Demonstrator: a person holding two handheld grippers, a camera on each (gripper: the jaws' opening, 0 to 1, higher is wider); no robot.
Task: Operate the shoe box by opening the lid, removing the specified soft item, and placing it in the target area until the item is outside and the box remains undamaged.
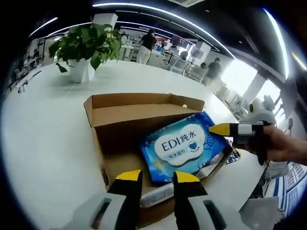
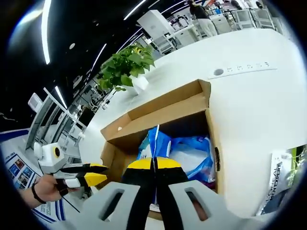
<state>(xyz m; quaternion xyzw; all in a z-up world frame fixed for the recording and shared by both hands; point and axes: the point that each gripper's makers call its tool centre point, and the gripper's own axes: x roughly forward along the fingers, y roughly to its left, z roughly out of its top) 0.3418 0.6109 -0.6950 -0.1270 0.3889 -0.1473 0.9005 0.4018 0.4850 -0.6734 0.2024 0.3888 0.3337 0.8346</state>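
One blue wet-wipes pack (image 1: 184, 146) sits tilted in the open cardboard shoe box (image 1: 120, 117), its upper edge raised toward the box's side wall, the lid flap (image 1: 144, 100) folded back behind it. In the right gripper view the right gripper (image 2: 154, 167) has its yellow-tipped jaws pressed together on the edge of the pack (image 2: 156, 141), so it is pinching the soft item while the item is still inside the box (image 2: 158, 112). The left gripper (image 1: 157, 178) hovers at the near rim with a gap between its jaws and nothing in them (a second, clear-wrapped bundle (image 1: 158, 194) lies under the pack, just ahead of them).

The grip is on a thin edge only; I judge the pack could slip free on lifting, or drag on the side wall and tear the cardboard.

Counted: one box, one blue pack, two grippers, one potted plant (image 1: 86, 45) on the white table (image 1: 43, 129).
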